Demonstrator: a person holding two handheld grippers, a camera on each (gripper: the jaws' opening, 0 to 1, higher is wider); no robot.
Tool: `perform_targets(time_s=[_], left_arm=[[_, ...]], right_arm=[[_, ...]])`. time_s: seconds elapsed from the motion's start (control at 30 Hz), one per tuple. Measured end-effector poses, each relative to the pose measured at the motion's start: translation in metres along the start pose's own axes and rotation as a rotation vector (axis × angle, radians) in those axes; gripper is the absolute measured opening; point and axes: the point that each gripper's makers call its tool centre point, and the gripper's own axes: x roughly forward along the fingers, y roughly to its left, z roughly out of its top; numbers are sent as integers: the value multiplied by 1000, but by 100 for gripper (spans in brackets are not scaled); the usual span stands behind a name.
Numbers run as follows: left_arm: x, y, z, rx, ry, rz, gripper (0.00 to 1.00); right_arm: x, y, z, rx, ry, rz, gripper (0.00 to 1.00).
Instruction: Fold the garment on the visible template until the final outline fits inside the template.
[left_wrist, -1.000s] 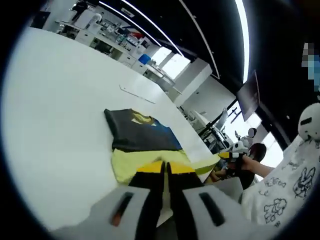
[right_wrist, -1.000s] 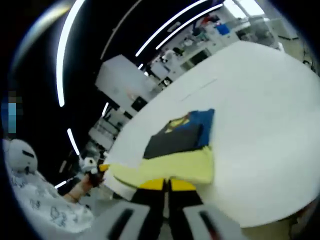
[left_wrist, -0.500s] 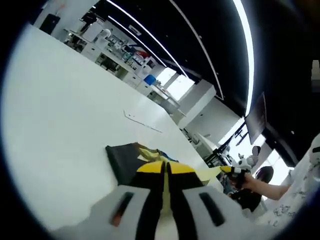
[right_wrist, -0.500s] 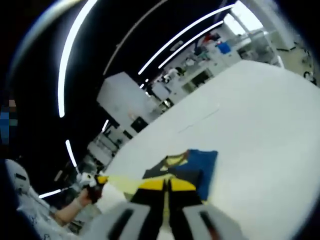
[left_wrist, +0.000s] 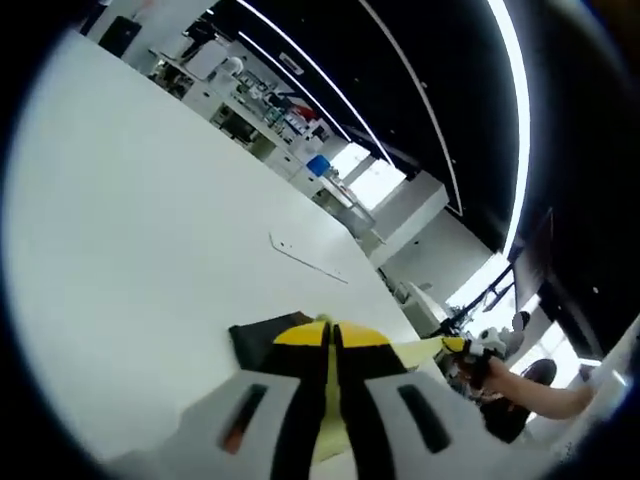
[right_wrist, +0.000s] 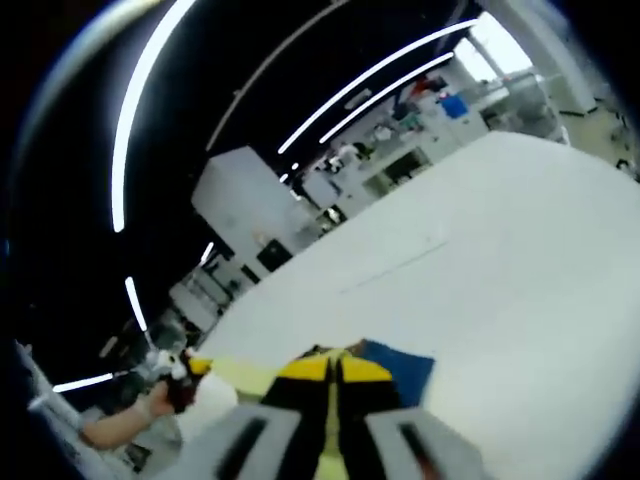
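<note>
Garment (left_wrist: 262, 338) edge higher off the table (left_wrist: 130, 250) than before, both tongs (left_wrist: 331, 335) (right_wrist: 331, 366) clamped on it.

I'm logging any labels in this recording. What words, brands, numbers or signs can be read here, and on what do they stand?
None can be read.
The garment on the white table shows dark, yellow and blue patches, with no legible print.
Shelves and equipment in the background are too small and blurred to read.
</note>
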Motion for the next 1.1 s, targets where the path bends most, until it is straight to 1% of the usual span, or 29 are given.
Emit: perform_targets(time_s=[0.17,0.3,0.43,0.5,0.63,0.7,0.77,0.87,0.93,1.03,1.1], left_arm=[[17,12,5,12,11,19,0],[29,30,3,9,26,54,0],[37,39,-6,8,47,92,0],[40,47,-11,2,57,115,0],[47,56,-19,-1,77,128,0],[48,57,-25,-4,93,130,0],[49,67,-28,20,114,154,0],[48,67,-39,26,144,167,0],[47,70,-43,37,161,179,0],[47,72,-43,65,171,178,0],[47,69,-46,86,184,170,0]], right_arm=[[16,-11,5,7,-1,-16,0],[28,-20,0,4,20,-29,0],[38,-32,-5,6,41,-53,0],[43,-40,-9,9,57,-73,0],[52,-49,-18,-2,82,-96,0],[54,-56,-25,-4,104,-122,0],[55,-57,-31,-7,117,-129,0],[55,-58,-38,-40,144,-140,0],[56,-63,-41,-38,159,-152,0],[56,-65,-42,-38,162,-155,0],[56,-65,-42,-40,166,-151,0]])
